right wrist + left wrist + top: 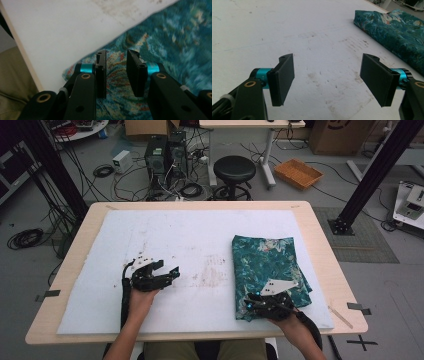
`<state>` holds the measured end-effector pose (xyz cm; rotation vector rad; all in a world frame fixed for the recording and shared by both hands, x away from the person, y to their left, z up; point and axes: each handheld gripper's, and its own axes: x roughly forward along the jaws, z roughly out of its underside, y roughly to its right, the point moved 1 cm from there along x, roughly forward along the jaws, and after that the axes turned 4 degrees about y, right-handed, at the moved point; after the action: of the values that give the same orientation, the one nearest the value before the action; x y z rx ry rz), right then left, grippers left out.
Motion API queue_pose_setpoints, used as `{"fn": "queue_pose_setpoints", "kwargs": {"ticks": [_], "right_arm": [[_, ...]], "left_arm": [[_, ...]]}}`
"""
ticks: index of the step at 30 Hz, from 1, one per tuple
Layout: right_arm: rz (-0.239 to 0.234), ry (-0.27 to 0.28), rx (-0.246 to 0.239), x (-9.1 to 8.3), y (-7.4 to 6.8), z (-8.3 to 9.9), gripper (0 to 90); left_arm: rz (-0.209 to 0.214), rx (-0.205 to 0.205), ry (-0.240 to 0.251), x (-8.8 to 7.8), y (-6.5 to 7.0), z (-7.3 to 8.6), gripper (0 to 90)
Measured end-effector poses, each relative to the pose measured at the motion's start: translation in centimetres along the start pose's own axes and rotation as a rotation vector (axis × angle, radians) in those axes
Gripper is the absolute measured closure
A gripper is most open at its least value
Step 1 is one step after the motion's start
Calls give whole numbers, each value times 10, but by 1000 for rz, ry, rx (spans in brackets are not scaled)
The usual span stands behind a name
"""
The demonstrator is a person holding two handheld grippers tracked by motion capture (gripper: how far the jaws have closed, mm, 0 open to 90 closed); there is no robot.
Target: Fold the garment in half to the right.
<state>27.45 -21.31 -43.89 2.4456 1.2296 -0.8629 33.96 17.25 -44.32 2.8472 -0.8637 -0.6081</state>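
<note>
Scene: we work at a bench (pixel 320 245) laid with a white foam mat (pixel 190 235); a folded teal floral cloth (pixel 265 265) lies at 3 o'clock on the mat, its near corner toward 5 o'clock.
Left gripper (pixel 162 270): parked at 8 o'clock on the mat, well apart from the cloth; in the left gripper view its fingers (pixel 283 81) stand released and wide, nothing between them.
Right gripper (pixel 250 302): low over the cloth's near corner at 5 o'clock; in the right gripper view its fingers (pixel 101 75) stand close together with a narrow gap; no fold of the floral cloth (pixel 175 45) is pinched between them, so we call them released, not grasping.
Step in hand: as we judge it, taking hold of the near corner to handle the fold.
How to do it well: we should set the fingertips flat to the mat at the very edge; slide one finger under all the layers; close only once the cloth fills the gap.
Risk: a top-layer pinch would, we think, peel the fold open; the left gripper could pin the far side at 2 o'clock.
</note>
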Motion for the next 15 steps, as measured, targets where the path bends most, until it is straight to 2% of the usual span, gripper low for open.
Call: {"fn": "queue_pose_setpoints", "kwargs": {"ticks": [3, 5, 7, 9, 11, 13, 14, 15], "right_arm": [[-5, -13, 10, 5, 0, 6, 712], [-19, -14, 6, 9, -6, 10, 705], [-46, -21, 25, 6, -6, 10, 694], [-64, 1, 27, 0, -6, 10, 641], [-41, 74, 39, -13, -4, 9, 626], [19, 139, 64, -29, 6, 8, 624], [78, 145, 74, -36, 13, 10, 630], [78, 145, 74, -36, 13, 10, 630]], "left_arm": [[1, 4, -2, 1, 0, 0, 277], [-2, 4, -4, 1, 0, 0, 277], [-4, 1, -3, 1, -1, 1, 277], [-5, 2, -5, 1, -1, 1, 277], [-4, 1, -6, 1, -1, 1, 277], [-4, 2, -6, 1, -1, 1, 278], [-5, 0, -5, 1, -1, 1, 277], [-5, 0, -5, 1, -1, 1, 278]]}}
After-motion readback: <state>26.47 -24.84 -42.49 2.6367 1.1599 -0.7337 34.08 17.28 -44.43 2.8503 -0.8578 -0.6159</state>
